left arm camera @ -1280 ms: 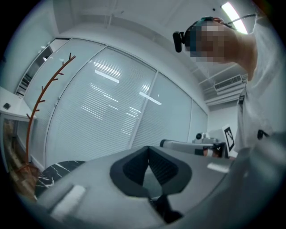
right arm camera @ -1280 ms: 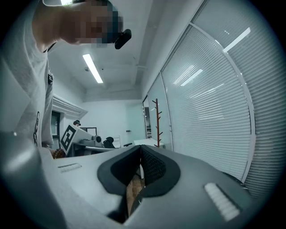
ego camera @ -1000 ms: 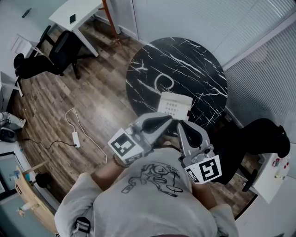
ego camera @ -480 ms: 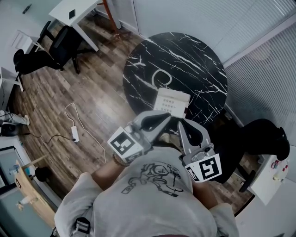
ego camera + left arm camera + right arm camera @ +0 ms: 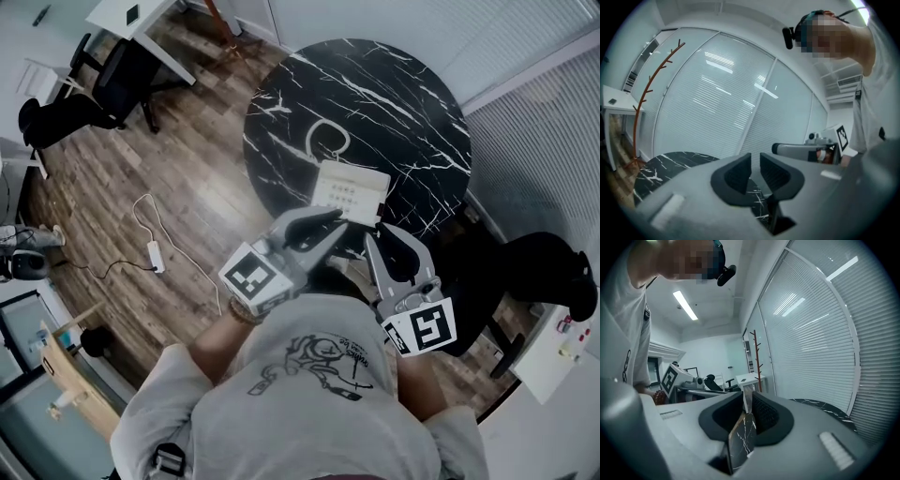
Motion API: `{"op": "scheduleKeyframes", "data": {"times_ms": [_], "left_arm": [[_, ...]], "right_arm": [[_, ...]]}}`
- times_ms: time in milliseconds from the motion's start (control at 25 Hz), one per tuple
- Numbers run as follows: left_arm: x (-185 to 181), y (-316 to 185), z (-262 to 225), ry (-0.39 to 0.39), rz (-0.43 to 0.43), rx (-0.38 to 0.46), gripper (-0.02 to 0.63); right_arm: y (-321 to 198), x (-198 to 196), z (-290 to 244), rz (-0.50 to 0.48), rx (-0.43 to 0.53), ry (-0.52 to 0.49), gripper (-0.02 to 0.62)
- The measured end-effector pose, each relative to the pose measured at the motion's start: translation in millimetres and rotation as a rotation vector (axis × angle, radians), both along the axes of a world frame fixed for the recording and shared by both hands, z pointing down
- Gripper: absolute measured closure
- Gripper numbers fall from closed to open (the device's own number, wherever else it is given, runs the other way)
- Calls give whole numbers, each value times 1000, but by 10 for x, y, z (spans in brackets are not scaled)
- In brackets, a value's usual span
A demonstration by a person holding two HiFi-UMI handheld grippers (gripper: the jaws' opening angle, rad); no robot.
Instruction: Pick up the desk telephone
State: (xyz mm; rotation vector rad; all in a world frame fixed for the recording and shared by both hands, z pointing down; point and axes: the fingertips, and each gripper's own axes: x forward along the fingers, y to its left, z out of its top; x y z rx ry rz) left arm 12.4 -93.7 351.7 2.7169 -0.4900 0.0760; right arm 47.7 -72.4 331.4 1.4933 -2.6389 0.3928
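Note:
The white desk telephone (image 5: 349, 192) lies at the near edge of the round black marble table (image 5: 394, 103), its pale curled cord (image 5: 323, 145) just behind it. My left gripper (image 5: 330, 223) hangs right in front of the phone without touching it, and it points out over the table (image 5: 670, 164). Its jaws (image 5: 755, 161) are opening, with a narrow empty gap between them. My right gripper (image 5: 377, 240) is beside it, near the phone's right corner. Its jaws (image 5: 747, 401) are opening too and hold nothing. Neither gripper view shows the phone.
A wall of glass and blinds (image 5: 394, 28) stands behind the table. A red-brown coat rack (image 5: 651, 93), a white desk (image 5: 141, 19) and black office chairs (image 5: 84, 98) are at the left. A power strip with its cable (image 5: 155, 255) lies on the wood floor. Another black chair (image 5: 525, 272) is at the right.
Both grippers have sunk and come closer to the telephone at the table's near edge. Their jaws, together before, now stand slightly apart.

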Motion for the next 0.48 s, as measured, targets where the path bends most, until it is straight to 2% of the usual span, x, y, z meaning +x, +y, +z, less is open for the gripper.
{"op": "scheduleKeyframes", "data": {"times_ms": [480], "left_arm": [[30, -383, 1052, -116, -24, -120, 480]], "right_arm": [[-375, 349, 997, 45, -137, 53, 422]]}}
